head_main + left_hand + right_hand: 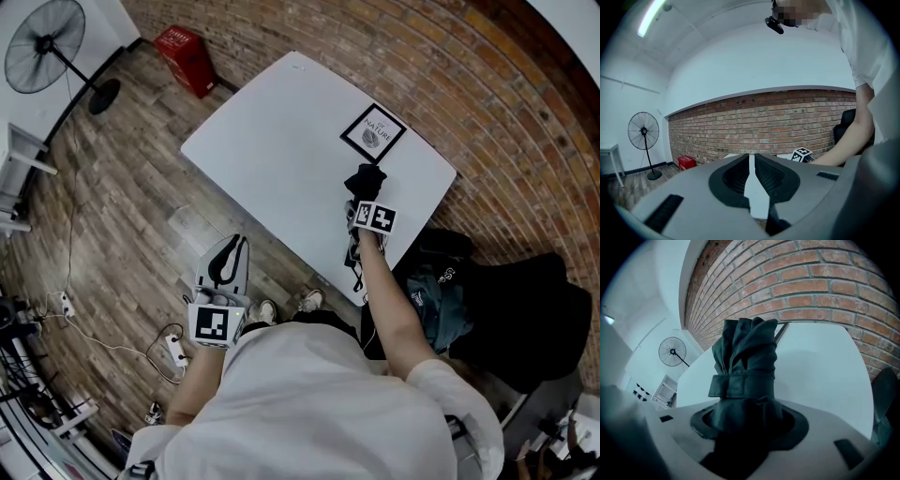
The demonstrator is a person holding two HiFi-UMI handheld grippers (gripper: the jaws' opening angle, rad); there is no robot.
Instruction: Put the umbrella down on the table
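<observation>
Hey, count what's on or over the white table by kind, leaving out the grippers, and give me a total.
Folded dark umbrella: 1, held in the right gripper over the table
Framed sign: 1, lying flat on the table
Total: 2

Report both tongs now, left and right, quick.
Left tongs: closed, nothing between them.
Right tongs: closed on the folded umbrella.
</observation>
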